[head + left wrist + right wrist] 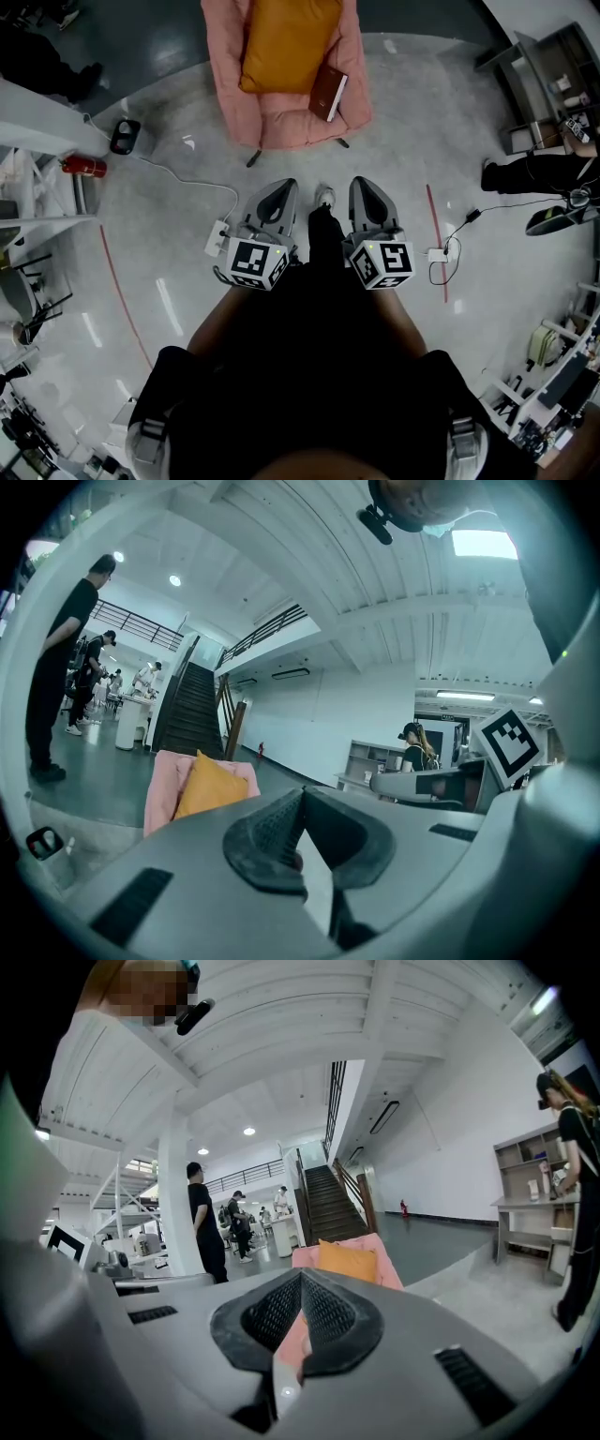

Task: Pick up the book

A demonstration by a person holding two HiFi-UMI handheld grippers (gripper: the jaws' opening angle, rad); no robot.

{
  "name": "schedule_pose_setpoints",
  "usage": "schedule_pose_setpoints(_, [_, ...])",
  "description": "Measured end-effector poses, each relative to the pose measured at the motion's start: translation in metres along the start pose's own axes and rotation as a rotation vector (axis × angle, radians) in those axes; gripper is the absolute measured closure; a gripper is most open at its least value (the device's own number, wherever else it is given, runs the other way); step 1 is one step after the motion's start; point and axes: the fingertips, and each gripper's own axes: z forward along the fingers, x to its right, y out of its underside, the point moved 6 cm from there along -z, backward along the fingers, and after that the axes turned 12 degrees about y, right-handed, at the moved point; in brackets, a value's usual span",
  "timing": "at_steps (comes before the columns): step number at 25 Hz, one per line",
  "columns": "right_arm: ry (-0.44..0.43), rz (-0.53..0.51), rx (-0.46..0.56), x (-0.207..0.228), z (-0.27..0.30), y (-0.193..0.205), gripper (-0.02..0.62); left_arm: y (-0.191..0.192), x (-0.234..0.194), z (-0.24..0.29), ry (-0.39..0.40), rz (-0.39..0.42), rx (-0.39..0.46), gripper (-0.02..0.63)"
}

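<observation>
book (328,92): cover detail too small | armchair (225,75): top cut off

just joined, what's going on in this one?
A person faces a pink armchair with a hand-held gripper in each hand. The left hand-held gripper and the right hand-held gripper are both shut and empty, and both point toward the chair. The brown book sits on the chair beside an orange cushion, untouched and well ahead of both grippers. The pickup has not started yet.
</observation>
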Motion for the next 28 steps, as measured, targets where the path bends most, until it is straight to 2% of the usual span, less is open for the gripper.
schedule_pose_setpoints(5, [-0.004,-0.002,0.014,0.019,0.034,-0.009,0.603,-0.006,-0.009,0.037,0.003,0.001,-0.011,0.598])
schedule_pose_setpoints(14, [-0.018,-0.008,0.002,0.060,0.115,-0.037,0.603,-0.027,-0.050,0.119,-0.019,0.013,-0.034,0.598])
schedule_pose_setpoints(28, [-0.054,0.003,-0.037,0.126,0.203,-0.067,0.603,-0.049,-0.074,0.224,-0.070,0.027,-0.049,0.597])
